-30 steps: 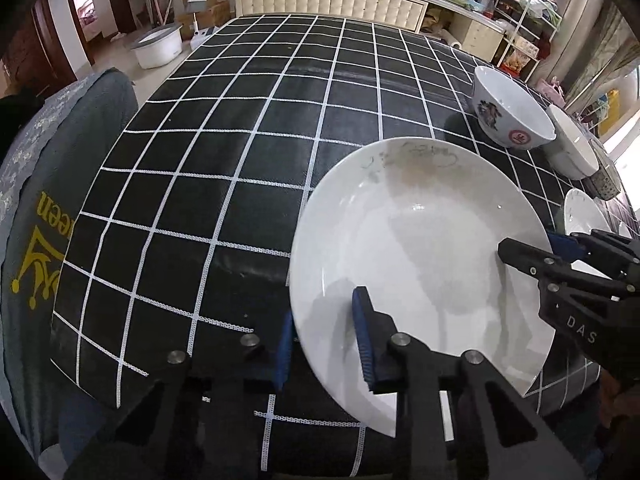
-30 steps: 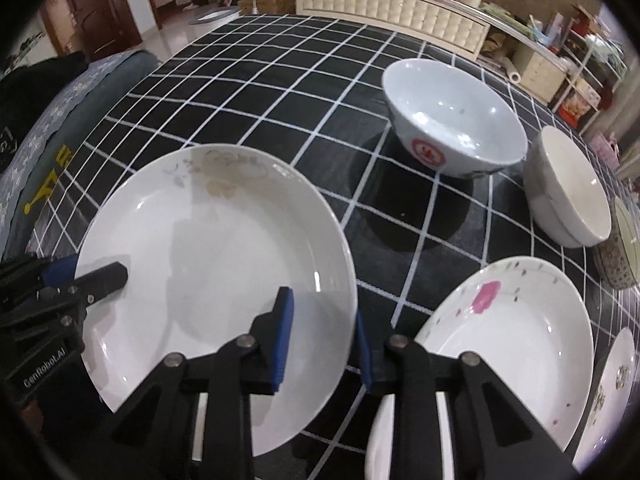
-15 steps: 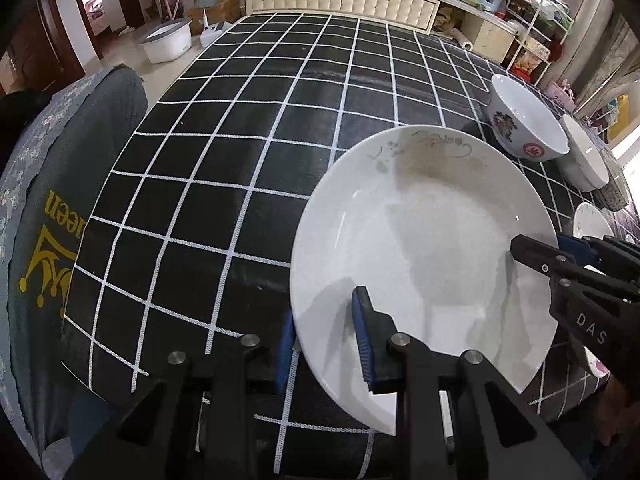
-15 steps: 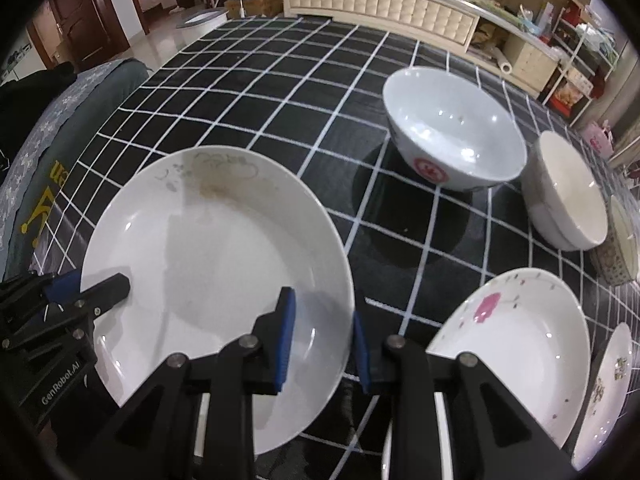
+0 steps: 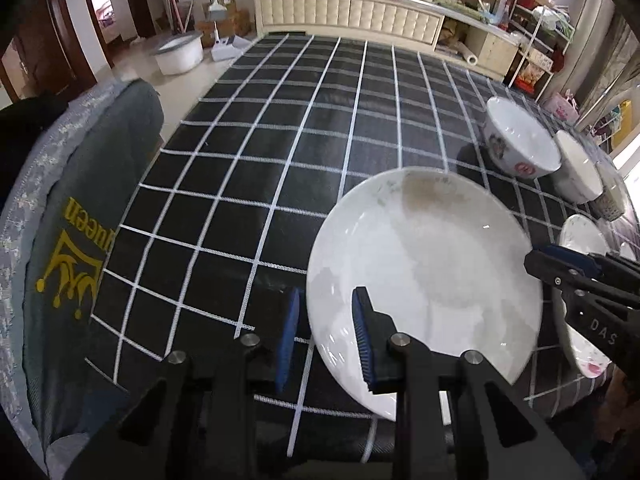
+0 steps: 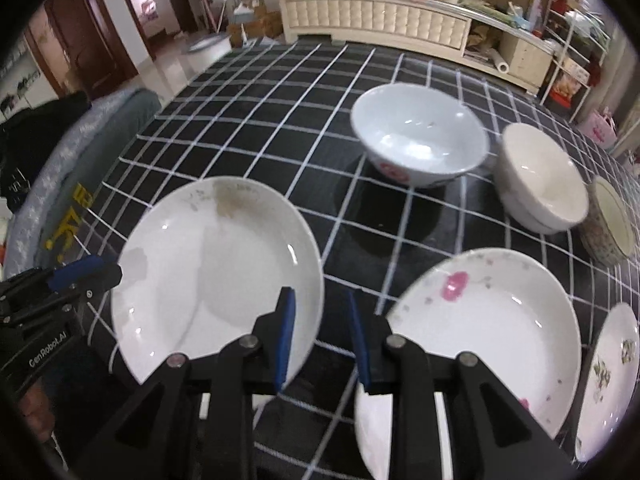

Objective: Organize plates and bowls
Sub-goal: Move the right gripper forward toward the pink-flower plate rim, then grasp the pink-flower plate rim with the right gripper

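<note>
A large white plate (image 5: 424, 272) (image 6: 216, 272) is held up off the black checked table (image 5: 280, 152). My left gripper (image 5: 326, 336) is shut on its near left rim. My right gripper (image 6: 320, 336) is shut on its right rim; it also shows in the left wrist view (image 5: 560, 264). A plate with pink flowers (image 6: 484, 328) lies to the right, with a small patterned plate (image 6: 608, 372) beyond it. A large bowl with red marks (image 6: 420, 136) (image 5: 520, 148), a cream bowl (image 6: 540, 176) and a patterned bowl (image 6: 612, 220) stand behind.
A grey cloth with yellow lettering (image 5: 80, 240) hangs over a chair at the table's left edge. A padded white cabinet (image 6: 380, 24) stands beyond the far edge. A white basin (image 5: 176, 54) sits on the floor at far left.
Both grippers have lifted the white plate and pulled it back toward the near edge; the table and bowls look farther away.
</note>
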A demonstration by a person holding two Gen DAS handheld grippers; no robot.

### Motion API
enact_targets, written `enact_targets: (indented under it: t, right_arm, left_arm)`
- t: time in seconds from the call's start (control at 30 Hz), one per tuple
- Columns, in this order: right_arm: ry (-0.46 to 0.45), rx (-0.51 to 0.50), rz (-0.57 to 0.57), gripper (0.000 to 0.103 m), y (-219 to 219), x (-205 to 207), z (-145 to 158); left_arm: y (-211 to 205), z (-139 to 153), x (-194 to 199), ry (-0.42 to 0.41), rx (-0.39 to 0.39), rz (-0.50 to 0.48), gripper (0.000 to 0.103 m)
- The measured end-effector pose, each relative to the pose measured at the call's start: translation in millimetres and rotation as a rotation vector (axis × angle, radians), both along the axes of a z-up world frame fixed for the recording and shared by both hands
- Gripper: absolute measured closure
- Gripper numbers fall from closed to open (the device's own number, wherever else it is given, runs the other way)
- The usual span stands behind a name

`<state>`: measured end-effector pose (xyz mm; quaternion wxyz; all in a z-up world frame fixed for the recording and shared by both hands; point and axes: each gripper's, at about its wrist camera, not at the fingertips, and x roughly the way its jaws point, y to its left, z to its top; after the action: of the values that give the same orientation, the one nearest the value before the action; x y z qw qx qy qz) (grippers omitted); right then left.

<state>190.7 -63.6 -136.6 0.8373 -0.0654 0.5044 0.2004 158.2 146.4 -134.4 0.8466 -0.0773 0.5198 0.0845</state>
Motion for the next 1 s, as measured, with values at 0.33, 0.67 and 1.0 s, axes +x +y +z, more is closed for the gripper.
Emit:
enact_targets:
  t: [0.33, 0.67, 1.0]
  right_arm:
    - [-0.043, 0.030, -0.084, 0.072, -64, -22, 21]
    - [-0.040, 0.003, -0.208, 0.072, -136, -27, 12]
    - [-0.013, 0.006, -0.282, 0.072, -183, -20, -4]
  left_arm:
    - [-62, 40, -19, -0.075, -0.012, -0.102, 0.078]
    - [-140, 35, -7, -0.064, -0.033, -0.262, 0.078]
    - [-179, 10, 21, 0.008, -0.151, -0.341, 0.078]
